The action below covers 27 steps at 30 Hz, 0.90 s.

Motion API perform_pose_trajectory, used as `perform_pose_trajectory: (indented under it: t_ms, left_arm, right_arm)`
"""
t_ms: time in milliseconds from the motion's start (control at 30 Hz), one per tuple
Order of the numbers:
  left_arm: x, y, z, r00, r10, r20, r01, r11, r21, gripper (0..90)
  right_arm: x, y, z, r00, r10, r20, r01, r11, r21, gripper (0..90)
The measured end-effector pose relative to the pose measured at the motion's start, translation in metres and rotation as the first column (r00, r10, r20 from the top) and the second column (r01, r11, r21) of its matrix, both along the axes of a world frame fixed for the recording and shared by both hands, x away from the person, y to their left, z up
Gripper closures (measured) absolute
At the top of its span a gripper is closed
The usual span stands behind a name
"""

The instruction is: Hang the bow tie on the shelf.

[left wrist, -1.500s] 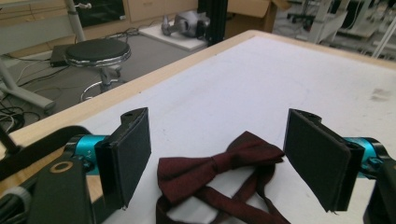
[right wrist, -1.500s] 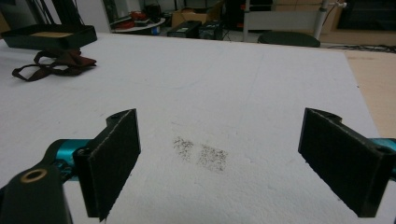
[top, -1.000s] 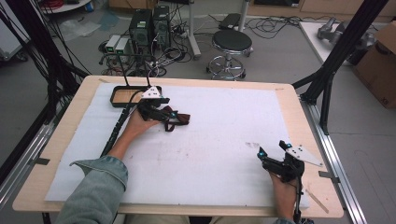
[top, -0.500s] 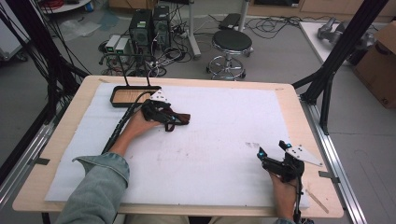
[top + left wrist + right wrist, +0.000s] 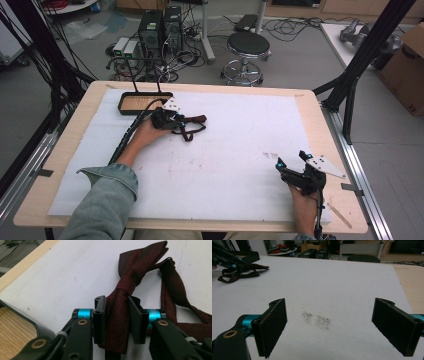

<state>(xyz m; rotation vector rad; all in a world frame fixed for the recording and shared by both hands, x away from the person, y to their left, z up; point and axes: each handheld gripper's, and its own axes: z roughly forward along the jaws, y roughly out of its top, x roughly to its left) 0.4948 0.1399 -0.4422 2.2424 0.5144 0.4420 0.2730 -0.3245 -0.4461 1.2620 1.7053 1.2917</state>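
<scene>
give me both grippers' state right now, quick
left gripper: shut on the dark red bow tie
right gripper: open, holding nothing

This is a lab or test workshop. At the upper left of the high view, computer towers (image 5: 159,27) stand on a grey floor amid tangled cables (image 5: 190,47). A round stool (image 5: 248,44) sits top centre, a cardboard box (image 5: 407,65) at right, and black frame struts (image 5: 362,62) flank the wooden worktop (image 5: 310,107).
</scene>
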Motion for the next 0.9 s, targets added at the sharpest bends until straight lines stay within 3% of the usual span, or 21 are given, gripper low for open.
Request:
perform_pose_trajectory:
  t_ms: [333, 500, 767, 900]
  left_arm:
    - [-0.006, 0.003, 0.015, 0.9993, -0.003, 0.038, 0.004, 0.9998, -0.018, 77.8]
    - [-0.01, 0.006, 0.03, 0.9969, 0.012, 0.077, -0.008, 0.9986, -0.053, 78.4]
    - [-0.014, 0.019, 0.061, 0.987, 0.074, 0.143, -0.057, 0.9913, -0.119, 78.7]
    - [-0.016, 0.025, 0.075, 0.978, 0.114, 0.175, -0.085, 0.9828, -0.164, 78.8]
  right_arm:
    - [0.0, 0.0, 0.0, 1.0, 0.0, 0.0, 0.0, 1.0, 0.001, 11.8]
    - [0.0, 0.0, 0.0, 1.0, -0.002, -0.002, 0.002, 1.0, 0.004, 11.9]
    - [0.0, 0.001, 0.0, 1.0, -0.003, -0.008, 0.003, 1.0, 0.005, 11.9]
    - [0.0, 0.001, 0.0, 1.0, -0.004, -0.005, 0.004, 1.0, 0.002, 11.9]
